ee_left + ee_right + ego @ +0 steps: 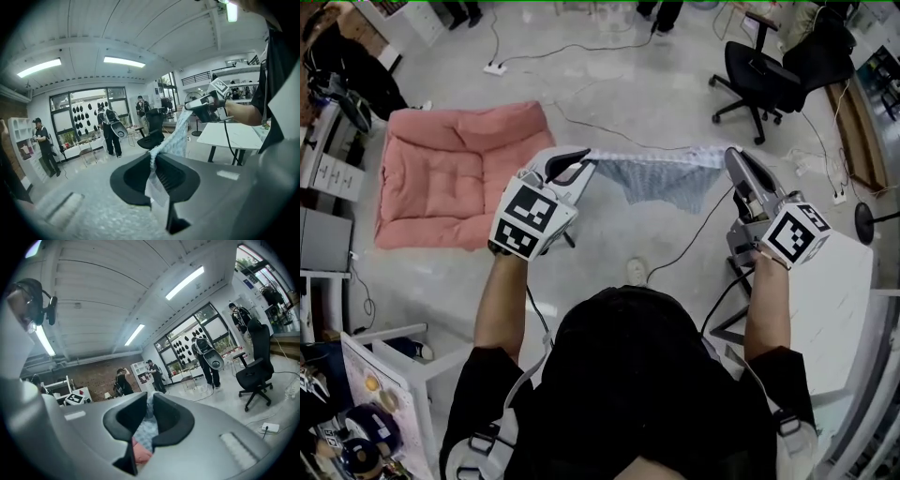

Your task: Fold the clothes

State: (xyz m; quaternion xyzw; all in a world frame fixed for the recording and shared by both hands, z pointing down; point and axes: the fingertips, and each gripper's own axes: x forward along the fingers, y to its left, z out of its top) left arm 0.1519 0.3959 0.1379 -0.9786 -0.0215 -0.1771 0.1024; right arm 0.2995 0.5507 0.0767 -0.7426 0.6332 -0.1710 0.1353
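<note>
Pinches thin pale-blue patterned cloth garment (661, 176) taut in mid-air with both left gripper (581, 161) and right gripper (733, 159); could lose a shallowly nipped edge if stretched harder.

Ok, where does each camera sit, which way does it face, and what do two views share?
Head view: on the person's head, looking steeply down; shows both forearms, with the left gripper and right gripper holding a light garment stretched between them.
Left gripper view: rides the left gripper, looks along its shut jaws toward the right gripper.
Right gripper view: rides the right gripper, looks across the room over its shut jaws.
Shared: the garment shows in all three.
</note>
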